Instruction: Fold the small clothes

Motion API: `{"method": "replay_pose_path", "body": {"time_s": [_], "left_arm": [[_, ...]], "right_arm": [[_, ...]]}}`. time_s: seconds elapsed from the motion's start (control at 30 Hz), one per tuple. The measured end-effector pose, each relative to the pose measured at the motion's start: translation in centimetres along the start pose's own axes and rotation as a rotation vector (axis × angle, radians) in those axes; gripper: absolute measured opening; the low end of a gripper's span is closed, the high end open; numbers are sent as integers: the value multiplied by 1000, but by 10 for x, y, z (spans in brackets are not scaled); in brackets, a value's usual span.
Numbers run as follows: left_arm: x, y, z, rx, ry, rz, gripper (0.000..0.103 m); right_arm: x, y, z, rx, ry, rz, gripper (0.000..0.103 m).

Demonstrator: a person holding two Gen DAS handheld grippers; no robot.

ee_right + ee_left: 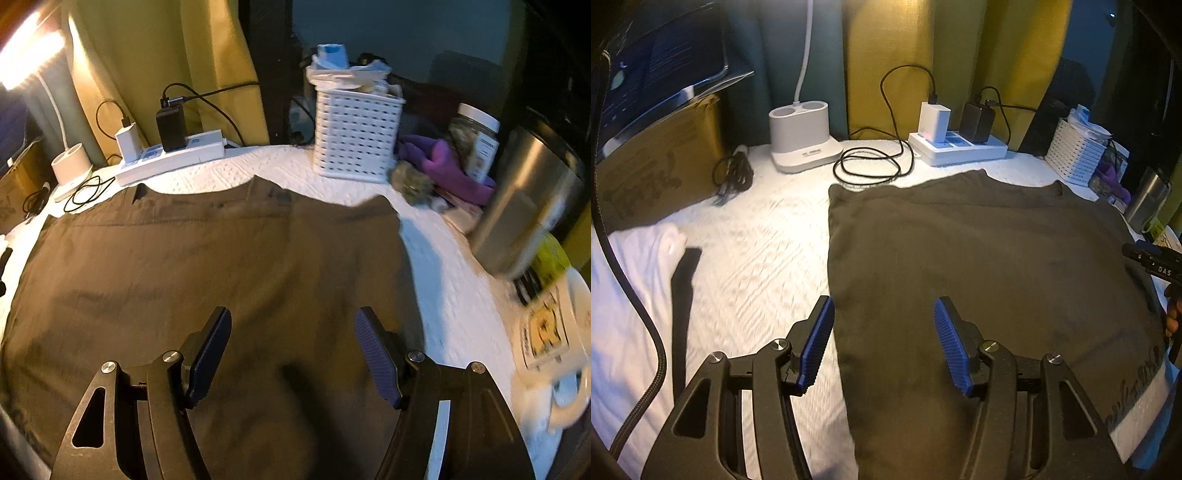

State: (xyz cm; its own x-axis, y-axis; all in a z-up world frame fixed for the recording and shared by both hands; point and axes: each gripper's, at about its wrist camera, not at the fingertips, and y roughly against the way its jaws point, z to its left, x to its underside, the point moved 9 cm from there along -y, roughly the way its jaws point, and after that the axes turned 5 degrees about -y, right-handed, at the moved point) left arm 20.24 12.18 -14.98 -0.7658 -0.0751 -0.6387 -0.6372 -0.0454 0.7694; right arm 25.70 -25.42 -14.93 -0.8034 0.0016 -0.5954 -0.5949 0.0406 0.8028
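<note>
White textured covering lies over the table, with a power strip and lamp base ranged along its far edge, leaving the middle free for folding. Spread flat there is the dark olive garment (apparently already doubled over once). Left gripper and right gripper hover above its near portion, fingers wide and empty, probably positioned for the next fold.
</note>
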Motion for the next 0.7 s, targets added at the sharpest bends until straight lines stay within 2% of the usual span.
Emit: {"method": "replay_pose_path", "body": {"time_s": [0.27, 0.43, 0.53, 0.57, 0.6, 0.63, 0.7], "left_arm": [[32, 31, 5, -9, 13, -20, 57], [61, 42, 14, -22, 34, -3, 59], [76, 46, 16, -26, 34, 12, 59], [80, 46, 15, -26, 32, 19, 59], [85, 47, 14, -24, 26, 26, 59], [90, 48, 12, -19, 17, 31, 59], [95, 51, 6, -6, -3, 37, 59]], "right_arm": [[37, 56, -51, 42, -50, -51, 71], [76, 90, -94, 94, -82, -59, 71], [98, 101, -108, 93, -95, -58, 71], [107, 103, -110, 84, -103, -51, 68], [113, 103, -110, 74, -109, -45, 61], [119, 103, -110, 61, -114, -36, 58], [128, 104, -107, 37, -121, -30, 57]]}}
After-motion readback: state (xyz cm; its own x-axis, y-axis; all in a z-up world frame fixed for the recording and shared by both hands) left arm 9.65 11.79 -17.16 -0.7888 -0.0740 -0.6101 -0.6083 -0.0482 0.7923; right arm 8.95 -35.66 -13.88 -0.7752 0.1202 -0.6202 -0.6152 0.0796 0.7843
